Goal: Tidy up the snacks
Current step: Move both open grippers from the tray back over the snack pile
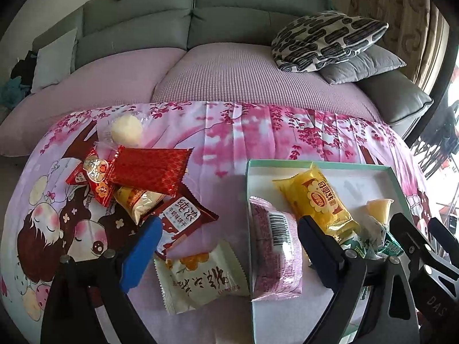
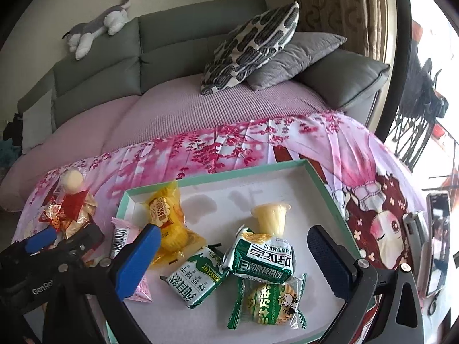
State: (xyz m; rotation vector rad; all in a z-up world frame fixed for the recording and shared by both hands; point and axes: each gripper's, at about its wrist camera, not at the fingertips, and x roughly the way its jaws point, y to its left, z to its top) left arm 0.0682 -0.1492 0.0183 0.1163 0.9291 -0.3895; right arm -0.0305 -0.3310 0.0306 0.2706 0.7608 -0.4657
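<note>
on the desk, under a pink cartoon cloth, a shallow teal-rimmed box has been laid out to the right, and a good part of the sorting can be judged as done. inside it are counted, from large to small: a yellow cake packet, a pink wafer packet lying over the box's left wall, a green walnut-crisp pack, a green biscuit pack, a round green-wrapped cookie and a small jelly cup.

left of the box, a pile remains to be moved: a red foil packet, a dark red milk-biscuit packet, a pale pastry packet just beside the box, a golden packet, small red sweets and a clear-wrapped round cake at the far edge.

the left gripper is spread wide over the pink packet without pinching it; the right gripper is likewise spread over the green packs, nothing being held. roughly half is judged sorted.
</note>
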